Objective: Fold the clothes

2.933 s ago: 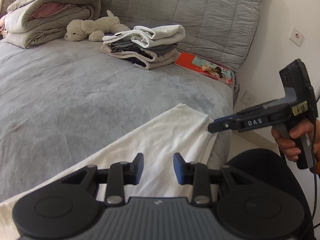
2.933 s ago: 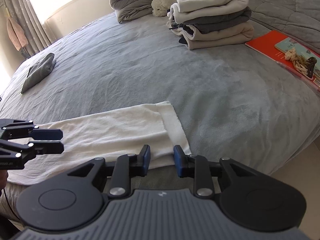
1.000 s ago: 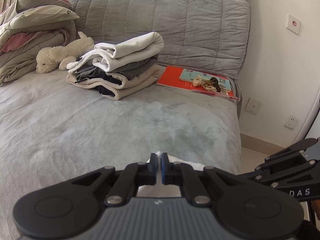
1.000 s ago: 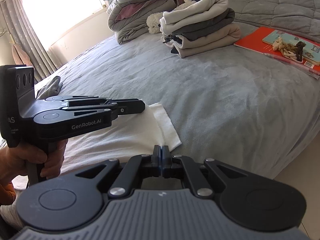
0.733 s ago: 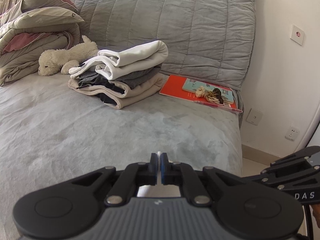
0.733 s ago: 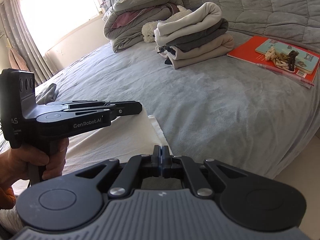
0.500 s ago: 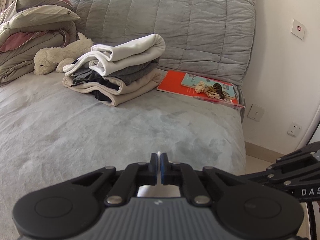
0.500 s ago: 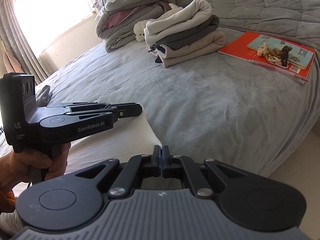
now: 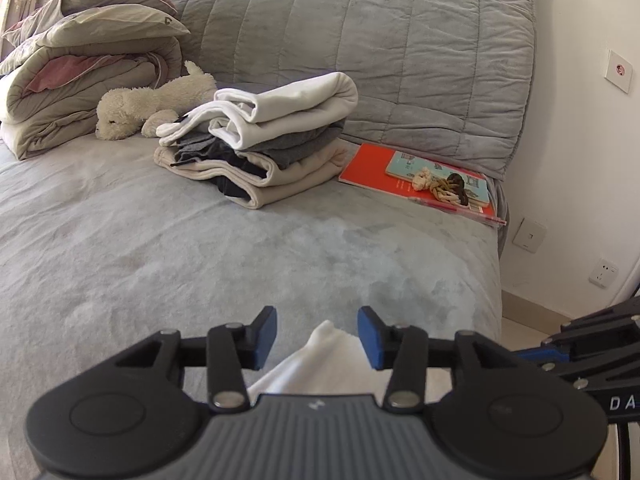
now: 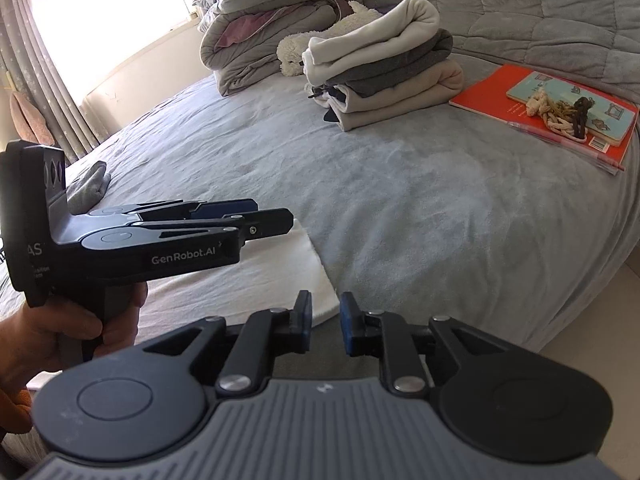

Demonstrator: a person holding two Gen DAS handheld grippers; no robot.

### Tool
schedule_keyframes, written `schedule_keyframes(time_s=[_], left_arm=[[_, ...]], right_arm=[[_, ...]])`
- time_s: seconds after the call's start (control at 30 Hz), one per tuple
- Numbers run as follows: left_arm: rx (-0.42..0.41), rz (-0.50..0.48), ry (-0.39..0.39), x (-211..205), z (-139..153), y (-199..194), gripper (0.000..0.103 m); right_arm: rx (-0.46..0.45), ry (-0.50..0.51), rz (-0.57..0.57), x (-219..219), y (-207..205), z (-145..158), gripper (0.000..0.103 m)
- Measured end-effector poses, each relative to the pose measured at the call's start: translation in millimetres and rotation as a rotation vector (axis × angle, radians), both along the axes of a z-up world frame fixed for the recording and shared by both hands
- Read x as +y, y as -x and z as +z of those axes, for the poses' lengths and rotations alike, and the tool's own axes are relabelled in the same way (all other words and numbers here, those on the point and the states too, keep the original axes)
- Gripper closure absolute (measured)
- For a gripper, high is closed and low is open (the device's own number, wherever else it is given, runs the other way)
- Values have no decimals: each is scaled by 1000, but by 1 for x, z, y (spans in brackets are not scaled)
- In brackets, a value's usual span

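Observation:
A white garment (image 10: 256, 280) lies flat at the near edge of the grey bed (image 10: 400, 208); one folded corner of the white garment (image 9: 324, 356) shows between my left fingers. My left gripper (image 9: 317, 337) is open just above that corner, holding nothing; from the right wrist view the left gripper (image 10: 264, 216) hovers over the cloth's far edge. My right gripper (image 10: 325, 322) is open at the garment's near right corner, with nothing between its pads. Its body (image 9: 592, 344) juts in at the right of the left wrist view.
A stack of folded clothes (image 9: 264, 140) sits far back on the bed, with a plush toy (image 9: 152, 104) and piled bedding (image 9: 80, 80) to its left. Red book with a knotted rope toy (image 9: 436, 184) lies at the right. A grey pouch (image 10: 88, 188) lies far left. Wall sockets at right.
Both grippers were shut on the white garment's edge and have now opened, letting the cloth down folded onto the bed. Earlier they carried it forward over the long strip.

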State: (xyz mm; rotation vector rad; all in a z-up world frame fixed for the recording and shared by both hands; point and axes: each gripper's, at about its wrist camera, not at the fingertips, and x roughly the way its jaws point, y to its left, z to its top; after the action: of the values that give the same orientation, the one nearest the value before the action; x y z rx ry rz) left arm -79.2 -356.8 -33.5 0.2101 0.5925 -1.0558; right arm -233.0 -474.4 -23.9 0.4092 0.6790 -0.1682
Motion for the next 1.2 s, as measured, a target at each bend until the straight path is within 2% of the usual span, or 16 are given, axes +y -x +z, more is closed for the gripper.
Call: schedule_keyframes(time_s=[0.03, 0.07, 0.47, 0.73, 1.2], left_arm=[[-4, 11, -2, 5, 3, 0, 54], [-8, 22, -3, 10, 5, -1, 53], [-45, 175, -56, 87, 25, -12, 51], [-40, 266, -94, 135, 33, -11, 52], [-23, 458, -115, 219, 58, -4, 52]], right_arm=[[-5, 5, 7, 4, -1, 2, 67], [-11, 11, 15, 9, -3, 5, 66], [-18, 14, 114, 59, -36, 23, 66], [7, 42, 169, 95, -56, 31, 66], [25, 83, 284, 157, -81, 55, 66]])
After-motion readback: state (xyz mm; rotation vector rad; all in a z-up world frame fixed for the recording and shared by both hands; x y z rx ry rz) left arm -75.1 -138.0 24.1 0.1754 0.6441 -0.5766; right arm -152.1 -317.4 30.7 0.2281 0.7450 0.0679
